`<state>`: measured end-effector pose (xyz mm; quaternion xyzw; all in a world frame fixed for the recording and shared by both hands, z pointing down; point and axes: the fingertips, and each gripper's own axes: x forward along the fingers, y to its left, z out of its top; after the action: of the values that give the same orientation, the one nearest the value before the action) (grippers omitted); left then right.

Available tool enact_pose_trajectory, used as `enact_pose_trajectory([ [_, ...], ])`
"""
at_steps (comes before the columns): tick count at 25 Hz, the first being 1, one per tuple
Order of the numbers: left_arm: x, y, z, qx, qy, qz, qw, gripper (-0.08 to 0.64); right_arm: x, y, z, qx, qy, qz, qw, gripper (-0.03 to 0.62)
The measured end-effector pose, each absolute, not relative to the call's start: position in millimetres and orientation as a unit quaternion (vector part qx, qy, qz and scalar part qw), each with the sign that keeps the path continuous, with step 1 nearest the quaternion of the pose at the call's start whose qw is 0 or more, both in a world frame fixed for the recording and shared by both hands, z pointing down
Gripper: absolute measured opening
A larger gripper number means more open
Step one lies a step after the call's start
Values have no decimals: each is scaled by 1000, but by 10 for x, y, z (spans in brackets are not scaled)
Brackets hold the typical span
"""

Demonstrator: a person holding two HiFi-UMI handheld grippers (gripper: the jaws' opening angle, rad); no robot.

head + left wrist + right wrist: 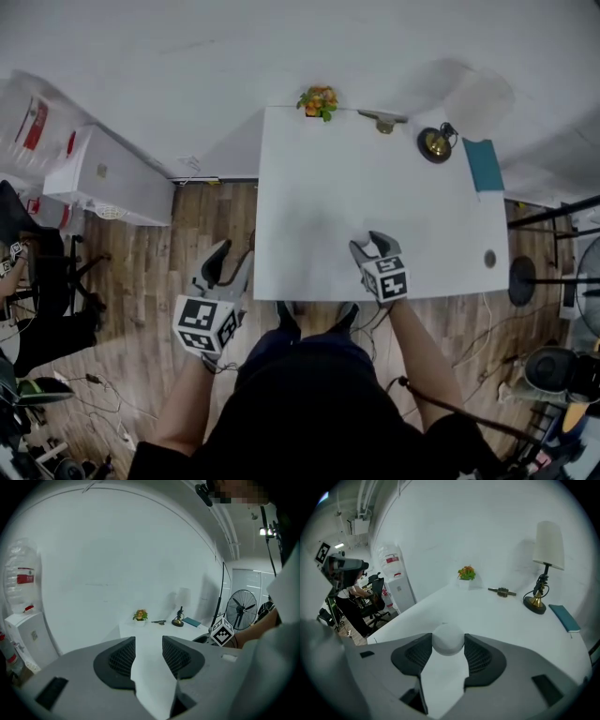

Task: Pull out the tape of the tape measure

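Observation:
A small round white tape measure (448, 637) rests on the white table (375, 187) near its front edge. My right gripper (448, 645) is shut on it, with a pad pressed against each side. In the head view the right gripper (372, 244) sits over the table's front edge and the white case does not stand out from the tabletop. My left gripper (232, 258) hangs off the table's left front corner, above the wooden floor. In its own view the left gripper (149, 645) is open with nothing between the pads.
At the table's far edge stand a small potted plant (319, 100), a metal tool (382, 120), a brass lamp (436, 142) and a teal book (484, 164). A water dispenser (103, 173) stands left of the table. A fan (242, 607) is on the right.

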<state>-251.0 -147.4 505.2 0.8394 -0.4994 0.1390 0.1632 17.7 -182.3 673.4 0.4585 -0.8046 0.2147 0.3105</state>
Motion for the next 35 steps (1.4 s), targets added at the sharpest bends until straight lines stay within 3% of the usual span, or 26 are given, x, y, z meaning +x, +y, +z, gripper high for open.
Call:
enact_pose_trajectory([
  [9, -1656, -1558, 4618, 888, -425, 149, 89, 176, 476, -1879, 5311, 476, -843, 107, 227, 220],
  [17, -788, -1561, 3614, 939, -318, 111, -64, 175, 447, -1808, 3863, 437, -879, -34, 188, 220],
  [23, -495, -1508, 3094, 932, -288, 105, -191, 156, 217, -1654, 3338, 403, -884, -128, 201, 221],
  [27, -397, -1448, 3068, 936, -266, 109, -204, 92, 32, -1545, 3220, 380, -892, -148, 194, 219],
  [35, -399, -1464, 3113, 938, -259, 110, -201, 83, -173, -1514, 3203, 340, -901, -185, 196, 220],
])
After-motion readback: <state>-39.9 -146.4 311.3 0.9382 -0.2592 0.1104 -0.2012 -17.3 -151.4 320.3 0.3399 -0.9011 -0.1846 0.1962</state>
